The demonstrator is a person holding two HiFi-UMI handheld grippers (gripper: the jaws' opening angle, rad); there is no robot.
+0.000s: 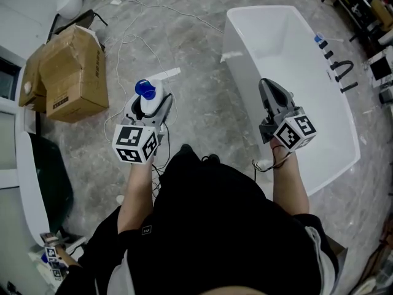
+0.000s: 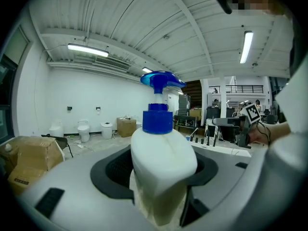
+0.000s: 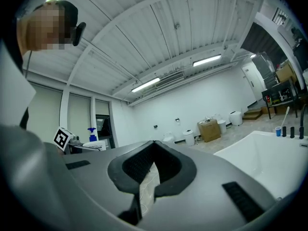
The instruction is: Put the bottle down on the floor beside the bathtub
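Observation:
A white bottle with a blue pump head (image 1: 145, 89) stands upright between the jaws of my left gripper (image 1: 150, 106), held above the marble-patterned floor to the left of the bathtub. In the left gripper view the bottle (image 2: 161, 160) fills the gap and both pads press on its sides. The white bathtub (image 1: 236, 39) lies at the right. My right gripper (image 1: 268, 90) hovers over the tub's near left rim. Its jaws are shut with nothing between them, and its tips meet in the right gripper view (image 3: 153, 144).
A cardboard box (image 1: 70, 72) sits on the floor at the left, with white cables (image 1: 138, 14) trailing past it. Black taps (image 1: 341, 74) stand on the tub's far rim. A white curved fixture (image 1: 27, 186) lies along the left edge. Toilets (image 2: 84, 129) line the far wall.

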